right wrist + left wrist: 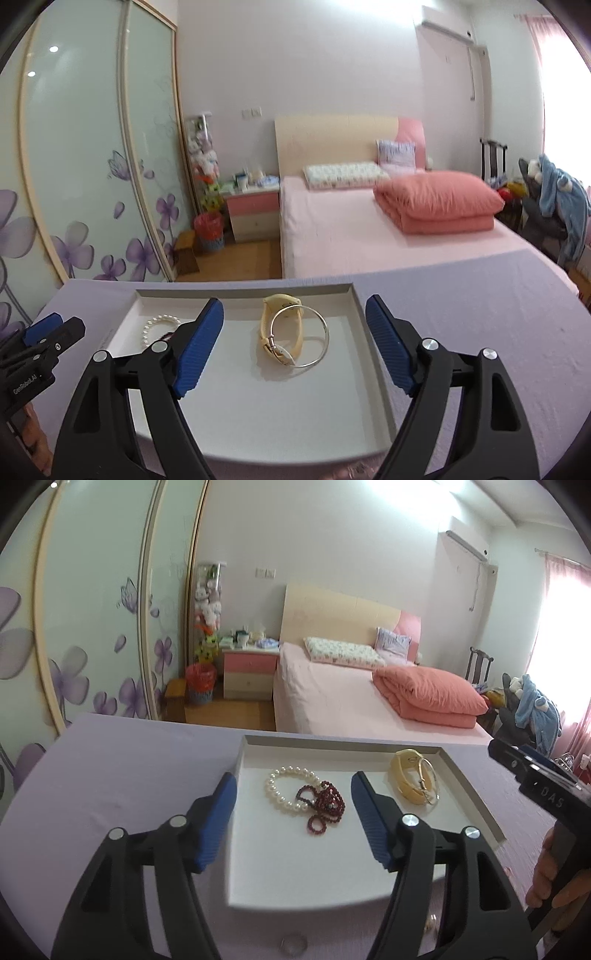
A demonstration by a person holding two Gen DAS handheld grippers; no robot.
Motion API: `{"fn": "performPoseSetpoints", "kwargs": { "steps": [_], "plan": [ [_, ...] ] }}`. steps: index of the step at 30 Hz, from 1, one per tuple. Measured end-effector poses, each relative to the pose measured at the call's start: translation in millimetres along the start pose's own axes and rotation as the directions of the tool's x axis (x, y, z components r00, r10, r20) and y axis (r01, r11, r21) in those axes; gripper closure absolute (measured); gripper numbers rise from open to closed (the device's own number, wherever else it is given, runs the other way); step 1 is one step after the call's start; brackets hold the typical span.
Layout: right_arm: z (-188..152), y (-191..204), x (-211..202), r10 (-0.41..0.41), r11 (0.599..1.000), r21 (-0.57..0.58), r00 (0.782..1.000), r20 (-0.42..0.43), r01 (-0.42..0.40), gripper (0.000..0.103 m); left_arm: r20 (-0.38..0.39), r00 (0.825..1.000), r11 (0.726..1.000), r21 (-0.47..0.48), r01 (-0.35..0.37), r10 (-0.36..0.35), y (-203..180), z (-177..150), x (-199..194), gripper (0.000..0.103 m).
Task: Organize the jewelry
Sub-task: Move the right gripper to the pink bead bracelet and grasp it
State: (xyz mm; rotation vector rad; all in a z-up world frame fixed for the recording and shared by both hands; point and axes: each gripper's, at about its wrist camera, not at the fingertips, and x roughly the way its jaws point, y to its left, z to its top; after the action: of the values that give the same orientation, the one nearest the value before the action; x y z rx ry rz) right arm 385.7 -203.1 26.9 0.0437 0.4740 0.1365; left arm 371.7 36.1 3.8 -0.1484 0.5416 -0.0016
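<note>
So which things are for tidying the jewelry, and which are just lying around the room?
For the job:
white tray
pearl bracelet
red bead string
yellow watch
silver bangle
small ring, outside the tray

Just lying about:
folded pink quilt
pillows
red bin
blue clothing

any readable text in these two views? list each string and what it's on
"DAS": on the black body of the right gripper, seen from the left wrist view.
"GenRobot.AI": on the black body of the left gripper, seen from the right wrist view; small, partly blurred.
Watch face: too small to read.
Nothing else legible.
</note>
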Motion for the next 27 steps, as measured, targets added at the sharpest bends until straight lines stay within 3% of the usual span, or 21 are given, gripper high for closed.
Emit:
{"fn": "performPoseSetpoints", "kwargs": {
  "steps": [6, 13, 23, 27],
  "plan": [
    [-12.7, -5.8, -41.8, 0.024, 1.000, -0.013, 0.999, 0.048, -0.023, 0.021, 0.057, 0.998, 1.000, 0.017, 0.013, -0.014, 1.4, -17.2, -51.0, 0.032],
    [-29.8, -15.7, -69.9, 0.039, 0.999, -0.031, 0.998, 0.052, -0.038, 0.021, 0.072, 0.997, 0.999, 0.002, 0.037, -0.037, 4.2, -37.6, -92.7, 0.028],
    [-62.6, -27.6, -97.3, 0.050, 0.999, -0.019, 0.998, 0.030, -0.050, 0.020, 0.056, 0.997, 0.999, -0.012, 0.050, -0.049, 0.2, -73.9, -120.1, 0.025],
    [-81.5, -32.3, -93.0, 0.042, 0.999, -0.027, 0.999, -0.028, -0.043, 0.020, 0.014, 0.999, 0.999, -0.013, 0.046, -0.046, -4.2, -91.0, -118.8, 0.024]
  ]
}}
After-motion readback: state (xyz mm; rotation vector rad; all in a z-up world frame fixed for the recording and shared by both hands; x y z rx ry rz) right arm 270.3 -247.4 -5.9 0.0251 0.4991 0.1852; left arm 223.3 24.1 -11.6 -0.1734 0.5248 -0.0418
